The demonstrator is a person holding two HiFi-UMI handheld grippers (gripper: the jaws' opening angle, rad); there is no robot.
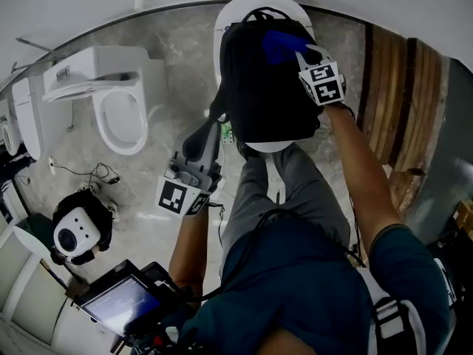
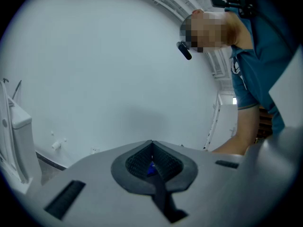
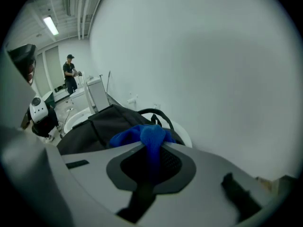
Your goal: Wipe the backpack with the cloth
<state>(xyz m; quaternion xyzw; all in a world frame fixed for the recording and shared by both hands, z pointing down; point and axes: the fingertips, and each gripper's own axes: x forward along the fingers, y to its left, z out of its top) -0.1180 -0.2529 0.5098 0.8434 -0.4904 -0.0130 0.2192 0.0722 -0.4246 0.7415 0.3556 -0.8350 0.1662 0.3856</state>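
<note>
A black backpack (image 1: 262, 80) lies on the closed lid of a white toilet (image 1: 244, 9). My right gripper (image 1: 295, 50) is at the bag's top right, shut on a blue cloth (image 1: 281, 44) that rests on the fabric. In the right gripper view the cloth (image 3: 147, 136) bunches out of the jaws of the right gripper (image 3: 152, 150) over the backpack (image 3: 94, 126). My left gripper (image 1: 211, 128) is beside the bag's lower left edge. The left gripper (image 2: 152, 162) is shut and points up at a white wall, with a tiny blue speck between its pads.
A second toilet (image 1: 118, 117) with an open seat stands to the left. A black and white device (image 1: 74, 235) and cables (image 1: 96, 174) lie on the floor. Wooden panels (image 1: 399, 95) are at the right. A person (image 3: 71, 77) stands far off.
</note>
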